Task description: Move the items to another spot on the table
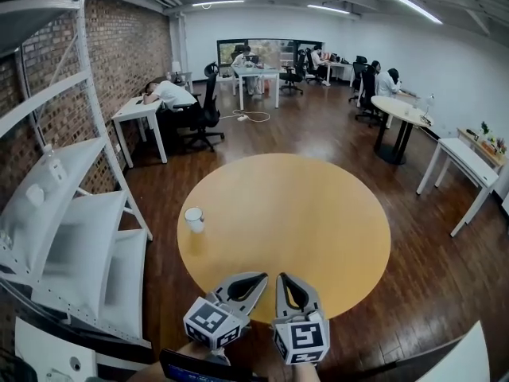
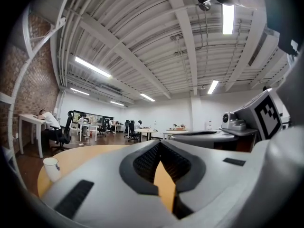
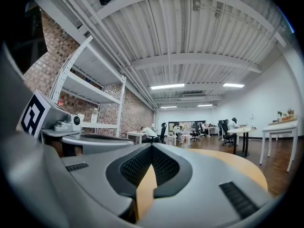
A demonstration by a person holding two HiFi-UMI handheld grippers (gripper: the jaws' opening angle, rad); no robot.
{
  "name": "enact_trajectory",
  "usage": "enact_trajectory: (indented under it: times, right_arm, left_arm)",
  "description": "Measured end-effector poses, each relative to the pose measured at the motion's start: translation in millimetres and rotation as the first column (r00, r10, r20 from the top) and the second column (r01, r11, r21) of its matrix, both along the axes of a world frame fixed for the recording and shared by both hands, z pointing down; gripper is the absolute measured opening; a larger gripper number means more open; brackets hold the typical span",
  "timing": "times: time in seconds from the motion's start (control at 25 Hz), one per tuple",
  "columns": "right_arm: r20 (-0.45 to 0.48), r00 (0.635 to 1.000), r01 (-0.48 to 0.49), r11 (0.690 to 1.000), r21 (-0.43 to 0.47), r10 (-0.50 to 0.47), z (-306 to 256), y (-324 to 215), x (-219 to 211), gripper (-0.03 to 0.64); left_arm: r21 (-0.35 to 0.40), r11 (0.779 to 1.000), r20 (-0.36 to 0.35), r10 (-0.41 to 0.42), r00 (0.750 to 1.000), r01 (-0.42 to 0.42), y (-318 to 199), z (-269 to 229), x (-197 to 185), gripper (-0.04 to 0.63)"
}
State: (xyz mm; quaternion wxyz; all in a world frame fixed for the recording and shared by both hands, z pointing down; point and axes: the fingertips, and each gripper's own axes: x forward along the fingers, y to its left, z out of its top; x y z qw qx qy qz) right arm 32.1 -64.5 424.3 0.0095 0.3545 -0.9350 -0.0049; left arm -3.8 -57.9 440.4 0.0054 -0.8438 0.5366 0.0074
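A white cup [image 1: 194, 219] stands alone near the left edge of the round yellow table [image 1: 318, 213]; it also shows at the far left of the left gripper view as the cup [image 2: 51, 168]. My left gripper [image 1: 258, 278] and right gripper [image 1: 282, 278] hover side by side over the table's near edge, well to the right of the cup and closer to me. Both have their jaws shut with nothing between them, tips meeting in each gripper view: left gripper [image 2: 159, 144], right gripper [image 3: 151, 147].
White metal shelving [image 1: 56, 213] stands close against the table's left side before a brick wall. Dark wood floor surrounds the table. Desks, office chairs and seated people fill the far room; a white table [image 1: 469, 165] stands at the right.
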Motion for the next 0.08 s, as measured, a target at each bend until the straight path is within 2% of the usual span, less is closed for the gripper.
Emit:
enact_trajectory:
  times: [0.08]
  right_arm:
    - [0.000, 1.000, 0.002, 1.000, 0.003, -0.002, 1.3, -1.9, -4.1, 0.000]
  left_arm:
    - [0.015, 1.000, 0.001, -0.004, 1.000, 0.004, -3.3, 2.6, -5.9, 0.011]
